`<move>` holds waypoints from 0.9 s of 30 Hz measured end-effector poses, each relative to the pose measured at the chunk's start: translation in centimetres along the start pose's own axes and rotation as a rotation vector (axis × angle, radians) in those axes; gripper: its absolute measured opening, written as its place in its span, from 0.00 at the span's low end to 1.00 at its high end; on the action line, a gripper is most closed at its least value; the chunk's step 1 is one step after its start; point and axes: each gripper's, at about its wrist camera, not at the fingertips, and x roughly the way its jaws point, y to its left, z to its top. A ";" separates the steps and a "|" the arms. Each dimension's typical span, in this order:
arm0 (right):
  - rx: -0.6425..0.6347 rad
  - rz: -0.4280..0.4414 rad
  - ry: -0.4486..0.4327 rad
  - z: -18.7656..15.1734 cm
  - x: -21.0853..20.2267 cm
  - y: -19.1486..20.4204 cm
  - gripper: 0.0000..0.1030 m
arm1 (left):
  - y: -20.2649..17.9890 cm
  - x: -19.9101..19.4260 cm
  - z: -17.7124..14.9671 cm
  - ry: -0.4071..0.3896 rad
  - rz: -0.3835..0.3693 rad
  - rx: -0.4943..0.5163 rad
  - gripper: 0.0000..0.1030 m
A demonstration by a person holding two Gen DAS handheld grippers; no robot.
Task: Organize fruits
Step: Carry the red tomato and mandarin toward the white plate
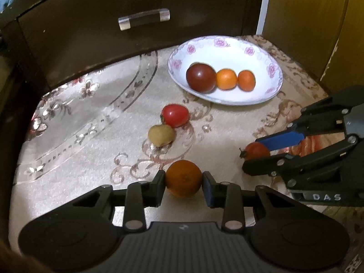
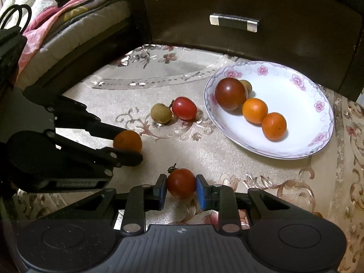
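My left gripper (image 1: 183, 180) is shut on a small orange (image 1: 183, 178) that rests on the patterned cloth; the same gripper (image 2: 127, 144) and orange (image 2: 127, 141) show at the left of the right wrist view. My right gripper (image 2: 181, 185) is shut on a stemmed red tomato (image 2: 181, 182), also seen in the left wrist view (image 1: 257, 150) with the right gripper (image 1: 254, 153) around it. A floral white plate (image 1: 229, 50) (image 2: 302, 104) holds a dark tomato (image 1: 200, 77), two small oranges (image 1: 226, 79) and, behind them, a brownish fruit (image 2: 246, 86).
A red tomato (image 1: 175, 115) (image 2: 184, 108) and a tan round fruit (image 1: 161, 135) (image 2: 161, 113) lie touching on the cloth between the grippers and the plate. A dark drawer front with a metal handle (image 1: 144, 19) stands behind. A bed with blankets (image 2: 59, 22) is at the far left.
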 end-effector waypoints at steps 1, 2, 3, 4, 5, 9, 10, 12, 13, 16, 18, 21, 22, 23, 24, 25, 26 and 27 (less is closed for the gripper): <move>0.004 0.001 -0.002 0.0 -0.1 0.0 0.20 | -0.1 -0.1 0.2 -0.007 0.000 -0.002 0.42; 0.007 0.001 -0.005 0.0 -0.3 -0.1 0.20 | -0.1 -0.3 0.3 -0.015 0.001 -0.002 0.42; 0.011 0.001 -0.008 0.0 -0.4 -0.1 0.20 | -0.2 -0.4 0.5 -0.021 0.002 -0.004 0.42; 0.013 0.001 -0.011 0.0 -0.5 -0.1 0.20 | -0.2 -0.5 0.7 -0.026 0.004 -0.008 0.42; 0.015 0.002 -0.015 0.0 -0.7 -0.1 0.20 | -0.2 -0.6 0.9 -0.031 0.005 -0.014 0.42; 0.020 -0.003 -0.039 0.4 -1.3 0.0 0.20 | -0.6 -0.9 1.6 -0.053 0.004 -0.023 0.42; 0.020 -0.005 -0.044 0.5 -1.5 0.0 0.20 | -0.8 -0.9 1.7 -0.058 0.005 -0.022 0.42; 0.025 -0.013 -0.056 0.6 -1.8 -0.2 0.20 | -1.0 -1.1 1.9 -0.067 0.002 -0.021 0.42; 0.028 -0.015 -0.059 0.6 -1.9 -0.3 0.20 | -1.1 -1.1 2.0 -0.069 0.002 -0.020 0.42; 0.047 -0.022 -0.069 0.7 -2.2 -0.8 0.20 | -1.3 -1.0 2.2 -0.071 0.002 -0.018 0.42; 0.059 -0.026 -0.074 0.7 -2.3 -1.2 0.20 | -1.4 -0.9 2.3 -0.069 -0.001 -0.019 0.42; 0.066 -0.034 -0.078 0.8 -2.3 -1.5 0.20 | -1.5 -0.9 2.5 -0.074 -0.005 -0.019 0.42; 0.069 -0.036 -0.079 0.8 -2.3 -1.5 0.20 | -1.6 -0.9 2.5 -0.077 -0.007 -0.018 0.42; 0.072 -0.038 -0.082 0.8 -2.4 -1.6 0.20 | -1.6 -1.0 2.7 -0.082 -0.007 -0.019 0.42; 0.075 -0.039 -0.084 0.9 -2.4 -1.7 0.20 | -1.7 -1.1 2.9 -0.087 -0.008 -0.019 0.42; 0.079 -0.040 -0.086 0.9 -2.5 -1.8 0.20 | -1.7 -1.1 3.1 -0.094 -0.008 -0.019 0.42; 0.084 -0.041 -0.090 0.9 -2.6 -1.9 0.20 | -1.8 -1.3 3.3 -0.102 -0.007 -0.020 0.42; 0.088 -0.043 -0.096 1.0 -2.7 -2.1 0.20 | -1.8 -1.3 3.5 -0.109 -0.009 -0.020 0.42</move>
